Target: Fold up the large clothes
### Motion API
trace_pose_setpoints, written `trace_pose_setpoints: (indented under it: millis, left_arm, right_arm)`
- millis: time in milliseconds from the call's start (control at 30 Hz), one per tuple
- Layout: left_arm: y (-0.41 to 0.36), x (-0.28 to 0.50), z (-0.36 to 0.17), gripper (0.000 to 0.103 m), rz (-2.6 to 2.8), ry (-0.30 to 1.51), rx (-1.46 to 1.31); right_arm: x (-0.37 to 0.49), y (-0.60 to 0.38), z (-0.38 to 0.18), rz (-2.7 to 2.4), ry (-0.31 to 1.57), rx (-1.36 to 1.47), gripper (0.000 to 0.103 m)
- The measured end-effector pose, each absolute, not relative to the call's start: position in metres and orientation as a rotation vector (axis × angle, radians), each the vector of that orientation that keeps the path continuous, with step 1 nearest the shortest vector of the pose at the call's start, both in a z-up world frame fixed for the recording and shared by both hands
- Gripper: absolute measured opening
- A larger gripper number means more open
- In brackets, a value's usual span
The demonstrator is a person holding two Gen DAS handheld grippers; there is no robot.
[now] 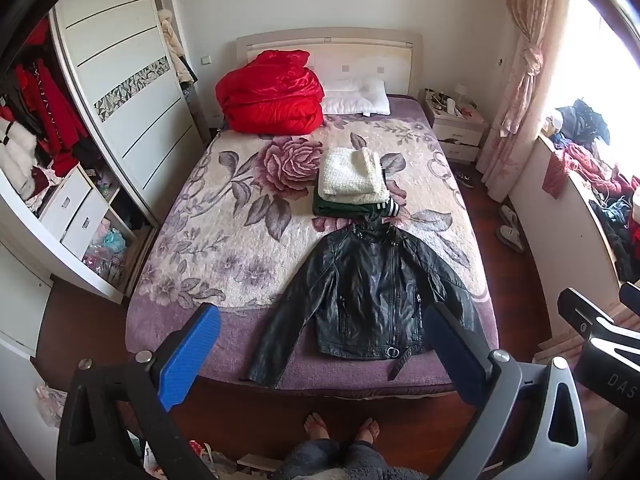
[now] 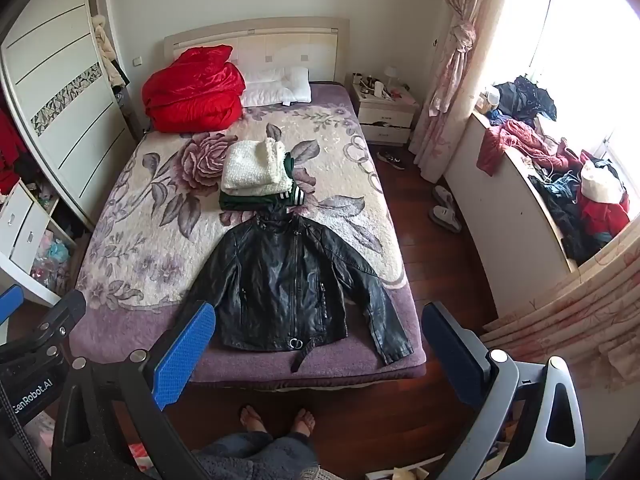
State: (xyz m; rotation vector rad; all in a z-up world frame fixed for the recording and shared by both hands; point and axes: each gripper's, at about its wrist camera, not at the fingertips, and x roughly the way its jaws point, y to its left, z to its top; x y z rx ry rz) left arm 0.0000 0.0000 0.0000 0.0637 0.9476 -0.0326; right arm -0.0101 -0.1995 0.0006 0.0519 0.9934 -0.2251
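Note:
A black leather jacket (image 1: 368, 296) lies flat, front up and sleeves spread, at the foot of the bed (image 1: 240, 208); it also shows in the right wrist view (image 2: 288, 284). Behind its collar sits a stack of folded clothes (image 1: 352, 180), white fleece on top of green, also in the right wrist view (image 2: 256, 176). My left gripper (image 1: 324, 356) is open and empty, held above the floor in front of the bed. My right gripper (image 2: 320, 356) is open and empty, at the same height. Neither touches the jacket.
A red quilt (image 1: 272, 96) and white pillow (image 1: 356, 98) lie at the headboard. An open wardrobe (image 1: 60, 160) stands left. A nightstand (image 2: 384, 114), slippers (image 2: 444, 210) and a clothes-heaped window ledge (image 2: 560, 184) are right. My bare feet (image 1: 340, 434) stand on the wood floor.

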Motion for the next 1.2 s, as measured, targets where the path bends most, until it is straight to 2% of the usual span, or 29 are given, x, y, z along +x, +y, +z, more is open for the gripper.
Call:
trace_pose_setpoints:
  millis: [733, 1200]
  left_arm:
    - [0.003, -0.003, 0.017, 0.103, -0.032, 0.939, 0.062]
    - [0.006, -0.007, 0.015, 0.103, -0.022, 0.921, 0.053]
  right_arm:
    - [-0.013, -0.197, 0.004, -0.232, 0.989, 0.04, 0.103]
    - [0.0, -0.186, 0.032, -0.224, 0.984, 0.045, 0.103]
